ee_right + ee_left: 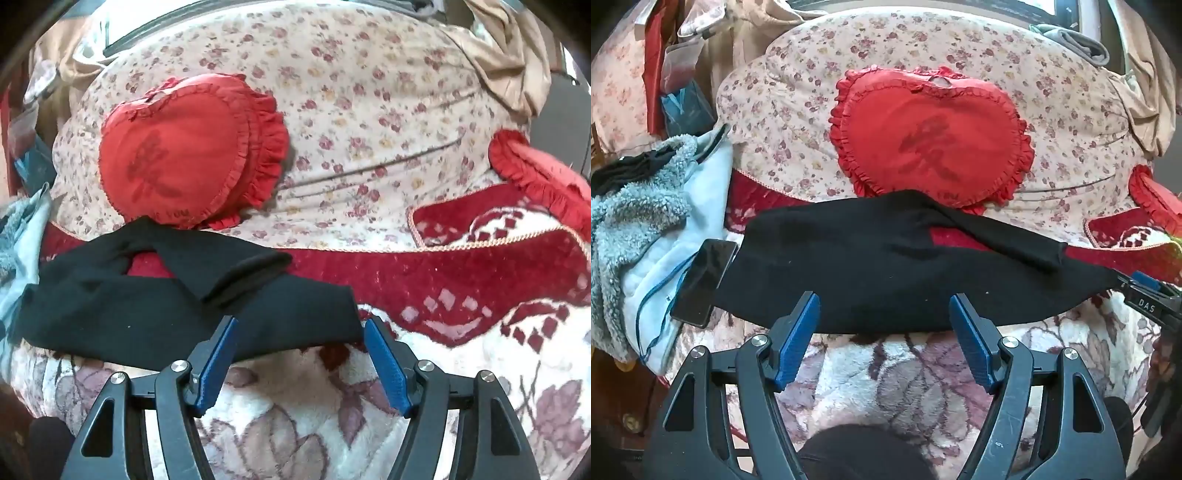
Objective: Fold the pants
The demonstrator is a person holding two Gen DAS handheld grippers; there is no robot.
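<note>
Black pants (886, 266) lie stretched sideways across a floral blanket (886, 373) on a bed. One leg lies slanted over the other, with red cloth showing between them. My left gripper (884, 306) is open, its blue pads (798, 332) straddling the near edge of the pants at mid-length. My right gripper (299, 330) is open at the right leg end of the pants (184, 299), with the cuff edge between its pads (384, 358). The right gripper also shows at the right edge of the left wrist view (1145, 291).
A red heart cushion (931, 140) rests on a flowered quilt (798, 110) behind the pants. A black phone (705, 280) with a cable lies on a pale blue fleece garment (665, 229) at the left. A second red cushion (546, 173) and a red patterned blanket (443, 280) lie right.
</note>
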